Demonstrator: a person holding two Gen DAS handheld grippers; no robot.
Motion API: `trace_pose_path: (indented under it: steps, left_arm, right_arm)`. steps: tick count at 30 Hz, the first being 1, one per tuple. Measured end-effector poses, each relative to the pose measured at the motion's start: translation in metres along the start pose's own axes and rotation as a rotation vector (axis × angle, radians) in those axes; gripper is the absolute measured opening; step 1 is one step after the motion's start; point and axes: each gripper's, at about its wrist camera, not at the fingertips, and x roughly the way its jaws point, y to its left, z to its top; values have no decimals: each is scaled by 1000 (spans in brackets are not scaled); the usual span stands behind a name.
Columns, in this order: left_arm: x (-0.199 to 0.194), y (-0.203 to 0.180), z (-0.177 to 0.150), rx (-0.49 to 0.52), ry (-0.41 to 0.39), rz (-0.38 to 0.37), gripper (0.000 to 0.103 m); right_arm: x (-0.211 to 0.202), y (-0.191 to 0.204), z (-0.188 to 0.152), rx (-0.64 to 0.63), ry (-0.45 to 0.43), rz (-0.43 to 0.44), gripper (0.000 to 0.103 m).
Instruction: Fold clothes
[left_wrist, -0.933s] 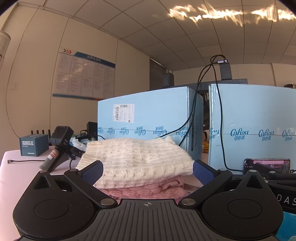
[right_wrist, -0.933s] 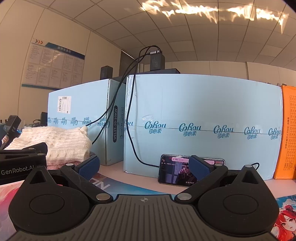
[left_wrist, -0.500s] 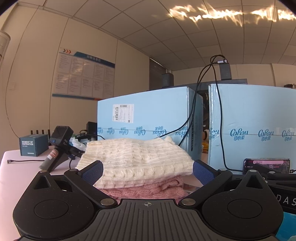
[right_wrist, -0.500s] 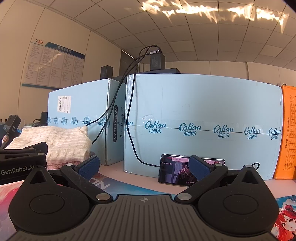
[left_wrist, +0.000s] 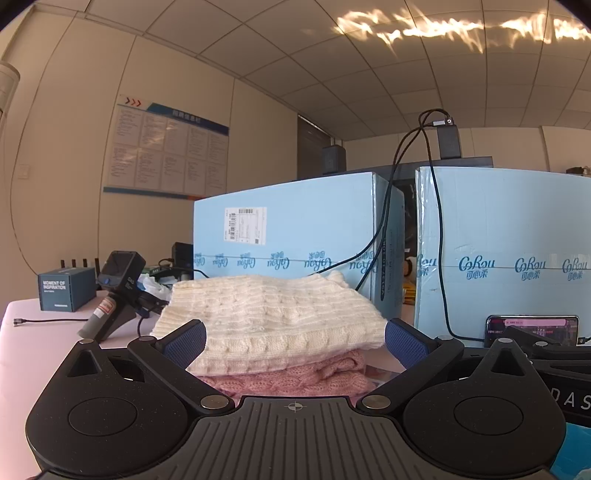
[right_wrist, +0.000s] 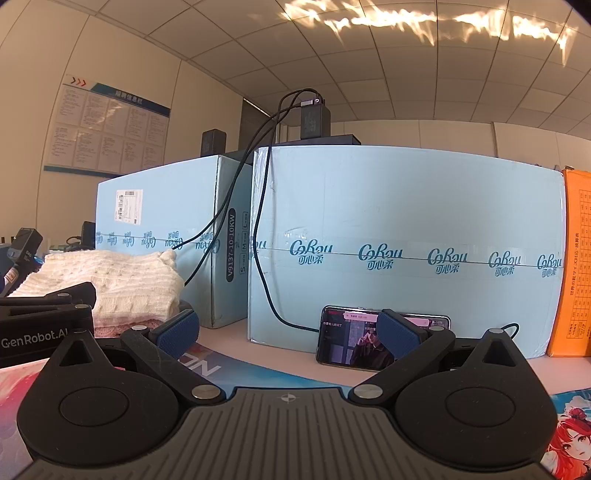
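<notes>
We hold the left tongs (left_wrist: 294, 341) spread wide and empty, low over the counter (left_wrist: 44, 332), with the folded cream cable-knit sweater (left_wrist: 273, 314) straight ahead between the blue pads and close in front of them. It lies squared on top of a pink knit sweater (left_wrist: 295, 376), which also looks folded, so we judge two garments done and stacked. Our right tongs (right_wrist: 288, 332) also stand wide and grip nothing; the stack sits off to their left, and directly ahead a phone (right_wrist: 347, 343) leans against a light blue carton (right_wrist: 406, 206) with a cable running down to it. A handheld scanner-like device (left_wrist: 114, 291) rests to the left of the left tongs. We see no unfolded clothing in either view, so we cannot tell whether anything remains to fold.
</notes>
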Motion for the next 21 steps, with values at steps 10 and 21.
trace_pose_path:
  steps: [10, 21]
  left_arm:
    - [2, -1, 1, 1, 5, 2, 103]
    - [2, 0, 0, 0, 4, 1, 103]
  right_arm:
    - [0, 0, 0, 1, 1, 1, 103]
    - [0, 0, 0, 1, 1, 1, 103]
